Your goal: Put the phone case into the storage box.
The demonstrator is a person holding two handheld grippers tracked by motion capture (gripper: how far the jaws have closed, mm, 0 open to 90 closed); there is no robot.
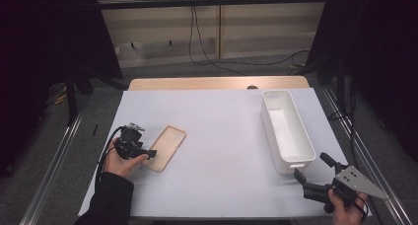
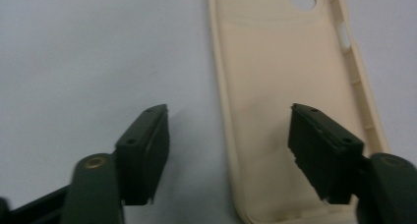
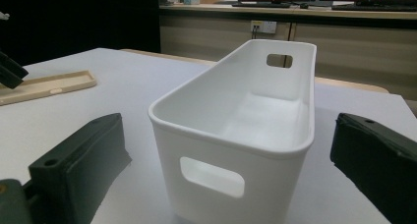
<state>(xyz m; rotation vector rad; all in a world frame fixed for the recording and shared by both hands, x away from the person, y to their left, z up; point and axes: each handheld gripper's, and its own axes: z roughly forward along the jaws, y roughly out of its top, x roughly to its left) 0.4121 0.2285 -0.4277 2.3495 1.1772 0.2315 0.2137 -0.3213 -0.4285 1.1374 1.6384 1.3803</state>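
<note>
On the left part of the white tabletop (image 1: 222, 136), the beige phone case (image 1: 165, 147) lies flat with its hollow side up, and the left hand-held gripper (image 1: 148, 155) sits at its near end. Its jaws straddle the case's long edge, one over the hollow, one over the tabletop, gapped and not pressing. Near the white bin (image 1: 287, 130), the right hand-held gripper (image 1: 310, 169) stands released.

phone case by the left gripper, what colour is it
Cream-beige all over; the phone case shows best in the left gripper view.
</note>
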